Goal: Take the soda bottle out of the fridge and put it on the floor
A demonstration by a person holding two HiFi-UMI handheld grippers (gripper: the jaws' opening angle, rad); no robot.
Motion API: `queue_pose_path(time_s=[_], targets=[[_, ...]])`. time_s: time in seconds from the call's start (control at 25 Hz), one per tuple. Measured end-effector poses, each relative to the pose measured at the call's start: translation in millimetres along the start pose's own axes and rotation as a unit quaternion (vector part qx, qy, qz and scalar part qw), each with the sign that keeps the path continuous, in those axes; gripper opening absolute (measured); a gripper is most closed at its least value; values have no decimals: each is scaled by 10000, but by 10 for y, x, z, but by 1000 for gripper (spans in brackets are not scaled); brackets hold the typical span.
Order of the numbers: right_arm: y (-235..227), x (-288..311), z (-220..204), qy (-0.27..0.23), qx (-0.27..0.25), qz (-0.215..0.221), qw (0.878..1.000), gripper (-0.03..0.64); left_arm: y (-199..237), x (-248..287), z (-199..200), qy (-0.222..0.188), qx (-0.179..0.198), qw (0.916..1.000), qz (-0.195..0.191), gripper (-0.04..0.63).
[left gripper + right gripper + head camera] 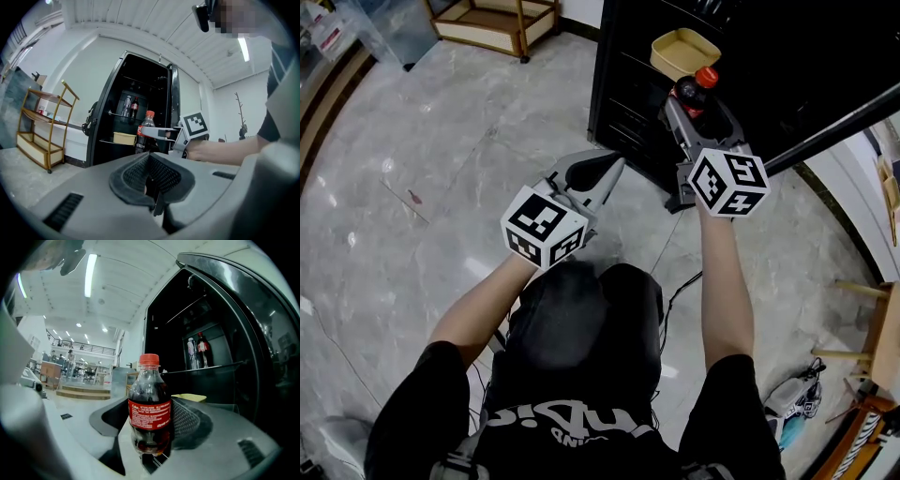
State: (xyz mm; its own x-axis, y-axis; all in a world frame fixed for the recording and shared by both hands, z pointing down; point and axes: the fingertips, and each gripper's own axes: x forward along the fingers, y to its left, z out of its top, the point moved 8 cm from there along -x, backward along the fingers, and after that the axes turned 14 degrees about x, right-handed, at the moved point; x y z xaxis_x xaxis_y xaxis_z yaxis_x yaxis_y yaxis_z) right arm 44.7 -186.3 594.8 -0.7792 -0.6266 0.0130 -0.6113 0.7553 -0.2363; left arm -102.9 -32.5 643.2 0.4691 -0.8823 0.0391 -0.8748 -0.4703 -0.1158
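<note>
Marble floor (441,169) spreads before the open black fridge (623,103). Outside it, the right claw (686,111) clamps the soda bottle (150,408) upright by its body, probably so it can stand once lowered. The left claw (605,173), pinched together and empty, hangs aside.

The head camera looks steeply down from above the person onto the floor (412,216), the fridge (628,103) at 12 to 1 o'clock and both grippers close below it. The left gripper (614,173) view sits low and faces level toward the open fridge from a little way off, catching the right gripper (698,101) at 3 o'clock. The right gripper view looks level too, very near the soda bottle (698,86), with the shelves at 2 o'clock. All three share fridge and bottle.
</note>
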Motion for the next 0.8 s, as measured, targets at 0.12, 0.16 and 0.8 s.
queue_pose_path(time_s=[0.12, 0.16, 0.8], targets=[[-11, -20, -245, 42, 27, 11, 10000, 293, -15, -36, -134, 19, -31, 10000, -69, 6], [-20, -29, -330, 57, 37, 14, 10000, 293, -26, -43, -172, 20, -22, 10000, -91, 6], [-323, -118, -1766, 382, 266, -92, 9989, 293, -218, -25, -871, 156, -140, 9989, -430, 6]])
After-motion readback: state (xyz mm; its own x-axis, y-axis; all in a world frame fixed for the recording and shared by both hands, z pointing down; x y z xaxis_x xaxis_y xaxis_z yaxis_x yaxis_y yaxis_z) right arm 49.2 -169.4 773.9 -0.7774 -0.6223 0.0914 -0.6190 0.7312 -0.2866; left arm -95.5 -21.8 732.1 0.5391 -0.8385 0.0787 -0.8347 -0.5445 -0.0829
